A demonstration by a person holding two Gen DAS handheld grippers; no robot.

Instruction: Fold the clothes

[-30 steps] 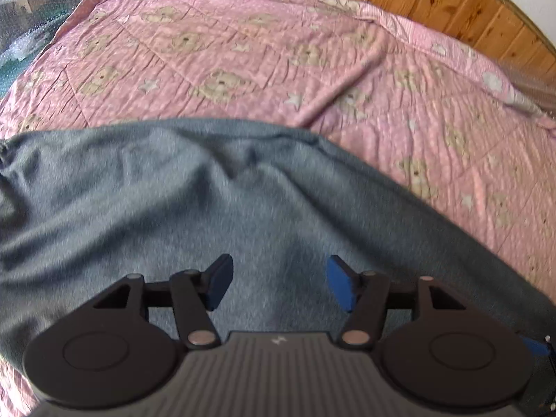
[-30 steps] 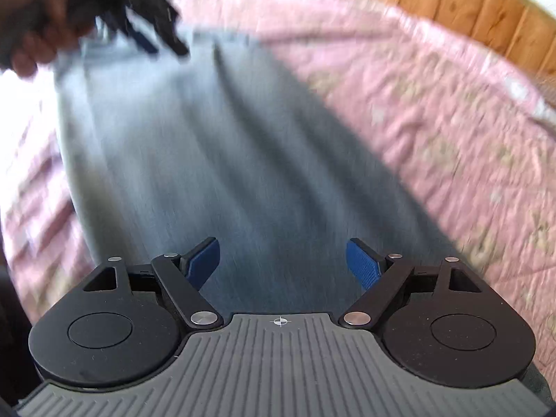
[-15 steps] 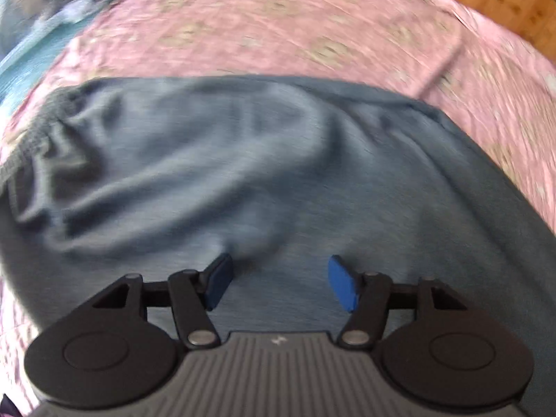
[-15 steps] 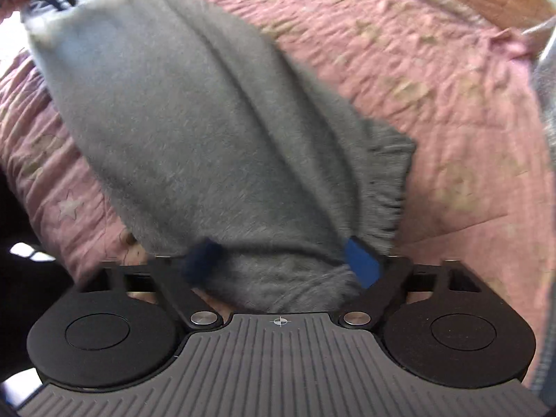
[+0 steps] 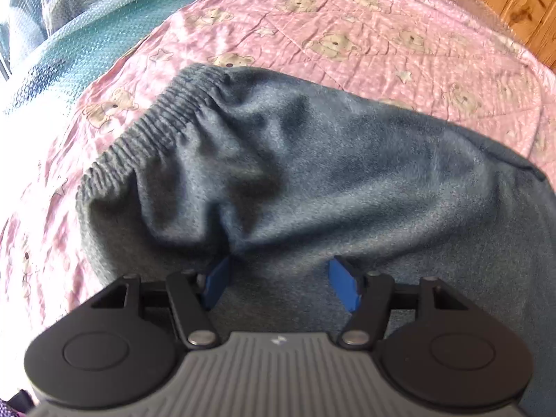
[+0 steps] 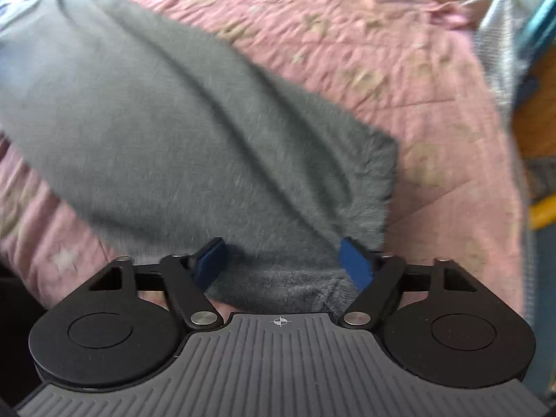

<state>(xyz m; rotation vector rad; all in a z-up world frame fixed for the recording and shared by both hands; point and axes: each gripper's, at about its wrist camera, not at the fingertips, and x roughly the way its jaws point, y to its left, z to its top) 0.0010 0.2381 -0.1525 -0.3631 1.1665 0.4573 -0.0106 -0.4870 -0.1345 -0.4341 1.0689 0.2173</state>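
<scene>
grippers low over grey pants (image 5: 312, 160), both spread: left gripper (image 5: 279, 286), right gripper (image 6: 283, 264).

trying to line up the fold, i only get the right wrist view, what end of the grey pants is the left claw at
Observer: The left claw is near the elastic waistband of the grey pants.
Operator: closed on it?
Observer: No, open, with bunched cloth between its fingers.
Operator: waistband flat?
Observer: No, it lies in a curve on the pink quilt, with deep creases below it.
</scene>
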